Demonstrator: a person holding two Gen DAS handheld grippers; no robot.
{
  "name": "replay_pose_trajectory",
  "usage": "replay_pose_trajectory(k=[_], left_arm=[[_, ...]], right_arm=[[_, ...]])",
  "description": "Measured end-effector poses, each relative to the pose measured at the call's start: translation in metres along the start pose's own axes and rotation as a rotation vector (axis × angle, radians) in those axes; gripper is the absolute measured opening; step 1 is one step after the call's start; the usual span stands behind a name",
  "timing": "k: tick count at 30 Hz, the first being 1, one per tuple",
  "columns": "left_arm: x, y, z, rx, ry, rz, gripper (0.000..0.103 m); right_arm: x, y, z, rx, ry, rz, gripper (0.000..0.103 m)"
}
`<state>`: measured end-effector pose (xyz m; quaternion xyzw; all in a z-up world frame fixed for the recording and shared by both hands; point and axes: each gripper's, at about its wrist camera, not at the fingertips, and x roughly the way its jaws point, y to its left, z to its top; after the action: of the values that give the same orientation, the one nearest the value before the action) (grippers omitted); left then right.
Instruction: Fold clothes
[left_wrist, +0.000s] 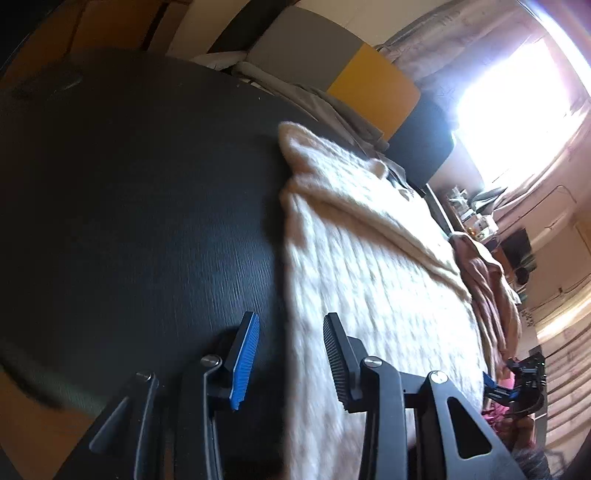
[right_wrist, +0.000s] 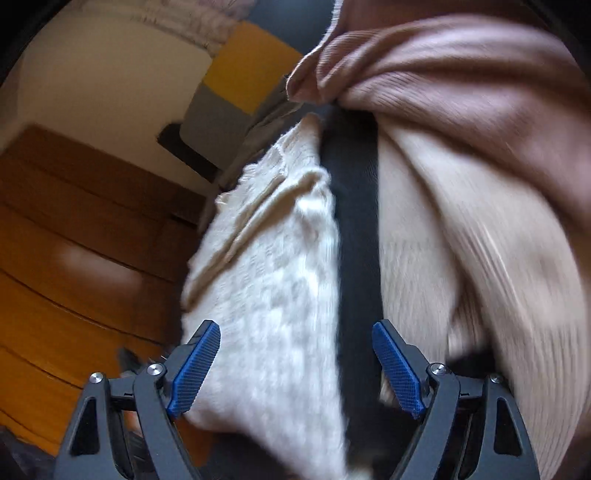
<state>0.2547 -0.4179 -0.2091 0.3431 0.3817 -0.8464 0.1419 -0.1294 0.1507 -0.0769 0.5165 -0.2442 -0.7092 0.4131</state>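
A cream knitted sweater (left_wrist: 362, 258) lies folded on the black table (left_wrist: 129, 184). My left gripper (left_wrist: 291, 354) is open, its jaws straddling the sweater's left edge low over the table. In the right wrist view the same cream sweater (right_wrist: 273, 295) lies left of a strip of bare table (right_wrist: 354, 229). My right gripper (right_wrist: 295, 365) is open over the sweater's near end, nothing pinched. A pink ribbed garment (right_wrist: 461, 92) and a beige one (right_wrist: 480, 258) lie bunched to the right. The right gripper (left_wrist: 517, 387) also shows at the far side in the left wrist view.
A pink garment (left_wrist: 487, 295) sits beyond the sweater at the table's far side. Grey and yellow cushions (left_wrist: 351, 70) and a grey cloth lie behind the table. Wooden floor (right_wrist: 74, 258) is to the left below the table edge. A bright window (left_wrist: 517, 110) glares.
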Motion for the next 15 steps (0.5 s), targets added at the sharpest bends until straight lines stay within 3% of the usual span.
replay_pose_trajectory(k=[6,10,15], left_arm=[[-0.01,-0.016,-0.043,0.007,0.018,-0.056,0.04],[-0.005,-0.027,-0.052,0.024,0.038,-0.07,0.042],[-0.003,-0.034,-0.065,0.043,0.092,-0.087,0.043]], right_arm=[[-0.005,0.006,-0.031,-0.018,0.098,0.039,0.088],[0.008,0.005,-0.059,-0.018,0.192,0.084,0.088],[0.028,0.013,-0.075,-0.021,0.202,0.18,0.089]])
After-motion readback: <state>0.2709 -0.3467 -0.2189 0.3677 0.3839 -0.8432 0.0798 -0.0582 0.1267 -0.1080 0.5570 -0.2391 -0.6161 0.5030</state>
